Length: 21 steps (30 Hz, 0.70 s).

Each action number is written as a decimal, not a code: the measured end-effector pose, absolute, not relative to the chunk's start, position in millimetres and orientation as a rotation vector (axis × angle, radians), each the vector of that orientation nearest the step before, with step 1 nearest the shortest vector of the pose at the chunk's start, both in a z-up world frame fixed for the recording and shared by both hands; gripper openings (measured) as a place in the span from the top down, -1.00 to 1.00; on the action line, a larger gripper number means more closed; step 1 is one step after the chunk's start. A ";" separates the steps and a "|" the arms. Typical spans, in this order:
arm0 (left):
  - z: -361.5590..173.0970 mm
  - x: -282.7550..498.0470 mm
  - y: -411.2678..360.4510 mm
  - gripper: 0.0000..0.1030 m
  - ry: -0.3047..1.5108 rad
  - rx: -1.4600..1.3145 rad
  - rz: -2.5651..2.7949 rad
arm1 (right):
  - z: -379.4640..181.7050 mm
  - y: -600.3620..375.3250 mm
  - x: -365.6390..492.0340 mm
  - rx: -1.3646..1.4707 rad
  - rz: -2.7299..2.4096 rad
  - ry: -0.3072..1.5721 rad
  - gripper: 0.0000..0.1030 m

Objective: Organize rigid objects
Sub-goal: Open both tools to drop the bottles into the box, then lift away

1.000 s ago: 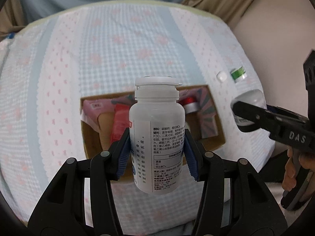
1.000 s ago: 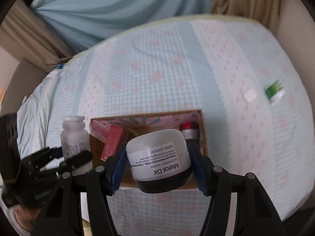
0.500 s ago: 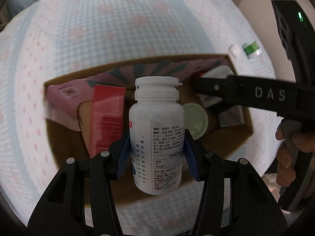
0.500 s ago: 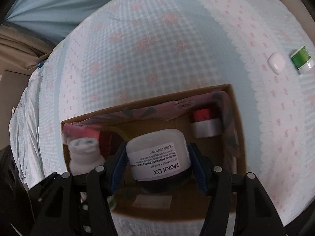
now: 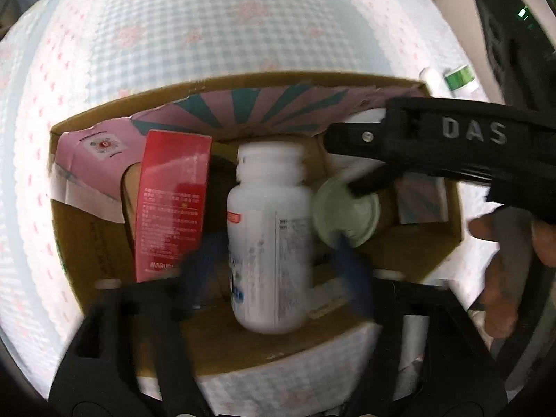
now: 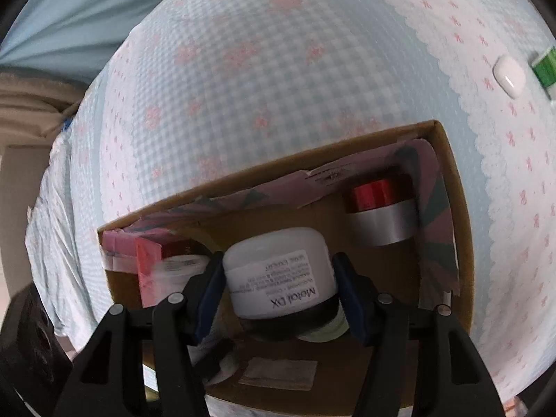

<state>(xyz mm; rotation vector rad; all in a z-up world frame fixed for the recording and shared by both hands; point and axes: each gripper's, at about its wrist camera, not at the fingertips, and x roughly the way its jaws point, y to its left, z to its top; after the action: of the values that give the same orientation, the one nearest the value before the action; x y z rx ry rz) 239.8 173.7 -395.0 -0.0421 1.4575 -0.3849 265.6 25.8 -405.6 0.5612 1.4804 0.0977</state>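
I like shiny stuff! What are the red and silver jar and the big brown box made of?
The jar looks like shiny metal or metallic-coated plastic: bright streaks gleam on it. The box looks like plain matte cardboard: dull brown walls with thin raw edges.

Setting reads as a home, most likely a bedroom. Work surface is a soft padded bed or mattress under a quilted cover in pale blue check with pink flower print and white scalloped bands; fabric drapes, blue curtain and beige one, hang at 10 to 11 o'clock. Household goods support this: cardboard box of toiletry and supplement containers at 6 o'clock, small white earbud-type case on the cover at 2 o'clock.
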 end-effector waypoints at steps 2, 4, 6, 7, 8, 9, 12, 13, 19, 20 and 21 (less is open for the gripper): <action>-385.2 237.9 175.1 -0.99 1.431 -0.032 -0.357 | -403.0 22.1 264.2 0.599 0.081 1.471 -0.62; -379.1 236.0 178.2 -0.99 1.428 -0.020 -0.350 | -397.5 18.1 262.1 0.594 0.072 1.474 -0.93; -372.4 232.3 186.3 -0.99 1.415 -0.055 -0.346 | -392.4 15.2 258.7 0.555 0.048 1.483 -0.93; -370.2 231.0 189.6 -0.99 1.412 -0.060 -0.342 | -391.2 12.8 256.6 0.554 0.043 1.489 -0.93; -366.6 228.5 193.5 -0.99 1.408 -0.065 -0.333 | -390.0 9.2 253.3 0.568 0.039 1.490 -0.93; -364.2 226.7 196.1 -0.99 1.404 -0.068 -0.327 | -388.2 5.9 249.3 0.584 0.035 1.487 -0.93; -354.3 219.9 202.1 -0.99 1.389 -0.078 -0.311 | -379.9 2.8 241.0 0.588 0.027 1.470 -0.94; -352.1 217.6 205.4 -0.99 1.383 -0.080 -0.309 | -376.1 2.8 237.8 0.587 0.029 1.463 -0.94; -325.1 200.7 214.5 -0.99 1.333 -0.086 -0.291 | -351.2 6.1 217.7 0.572 0.053 1.420 -0.94; -317.9 196.5 215.7 -0.99 1.320 -0.083 -0.287 | -346.7 8.4 216.2 0.570 0.055 1.410 -0.94; -311.4 193.3 214.8 -0.99 1.306 -0.079 -0.284 | -339.5 9.1 211.8 0.565 0.060 1.398 -0.94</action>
<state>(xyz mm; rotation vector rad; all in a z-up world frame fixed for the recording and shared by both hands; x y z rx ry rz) 193.3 214.8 -311.4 -0.0789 1.3057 -0.2838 211.8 9.1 -339.5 0.5646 1.3983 0.0596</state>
